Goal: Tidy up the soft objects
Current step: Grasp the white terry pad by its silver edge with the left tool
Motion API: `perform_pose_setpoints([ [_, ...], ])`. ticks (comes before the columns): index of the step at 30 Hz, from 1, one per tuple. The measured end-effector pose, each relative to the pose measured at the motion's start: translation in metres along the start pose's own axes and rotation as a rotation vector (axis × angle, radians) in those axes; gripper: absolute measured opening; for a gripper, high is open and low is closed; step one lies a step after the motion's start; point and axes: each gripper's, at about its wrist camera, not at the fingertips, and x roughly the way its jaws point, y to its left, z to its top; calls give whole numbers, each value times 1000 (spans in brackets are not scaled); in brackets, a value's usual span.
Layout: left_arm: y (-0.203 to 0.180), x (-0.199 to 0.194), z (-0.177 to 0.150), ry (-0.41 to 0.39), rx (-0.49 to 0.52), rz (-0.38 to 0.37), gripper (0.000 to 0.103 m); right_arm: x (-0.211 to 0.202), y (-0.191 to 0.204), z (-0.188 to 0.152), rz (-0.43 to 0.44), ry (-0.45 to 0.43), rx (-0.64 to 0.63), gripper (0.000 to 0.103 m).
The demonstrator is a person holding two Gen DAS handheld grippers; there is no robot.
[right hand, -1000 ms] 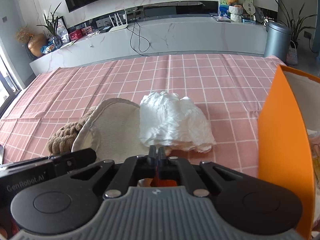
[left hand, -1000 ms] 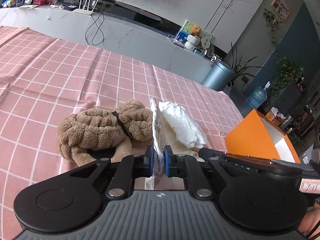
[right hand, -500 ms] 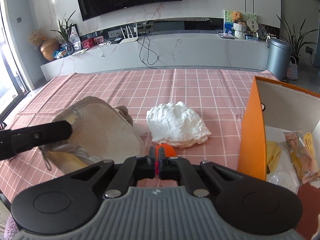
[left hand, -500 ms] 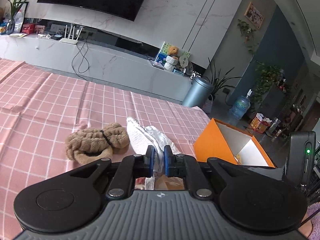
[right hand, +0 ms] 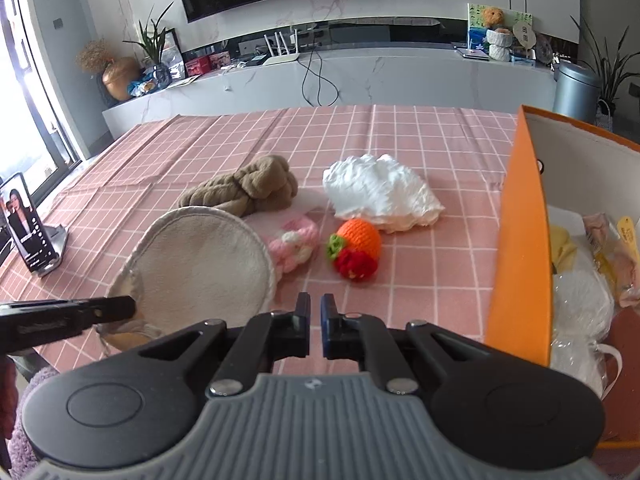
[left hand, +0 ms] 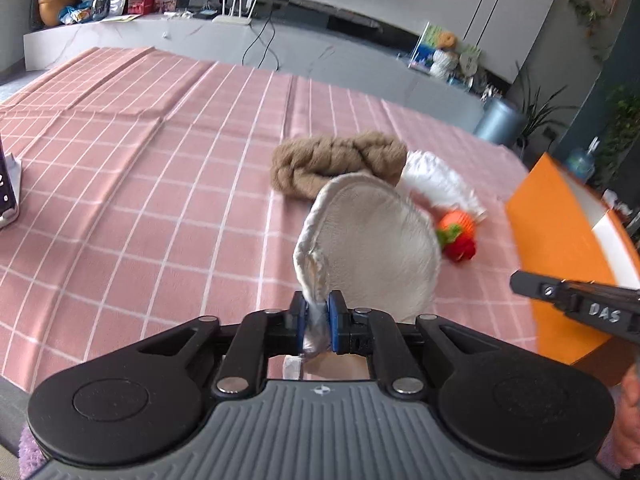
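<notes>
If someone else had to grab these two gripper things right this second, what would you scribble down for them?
Left gripper: shut on the edge of the round cream pad, lifted off the table.
Right gripper: slightly open, holding nothing, hovering near the crochet fruit.
On the pink checked cloth: brown plush braid, white crumpled cloth, pink-and-white knit piece.
Orange box, on the right, already has some soft items inside.
Left to do, probably: drop the pad in the box, then the remaining items.
</notes>
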Motion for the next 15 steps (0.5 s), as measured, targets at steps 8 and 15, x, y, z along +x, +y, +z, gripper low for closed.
perform_pose_setpoints([
  [8,-17,-13,-6,-102,100,-7,86,7,2,-8,26,22,8,22],
  [15,-45,30,-9,6,192,8,88,14,3,-11,8,26,13,29],
])
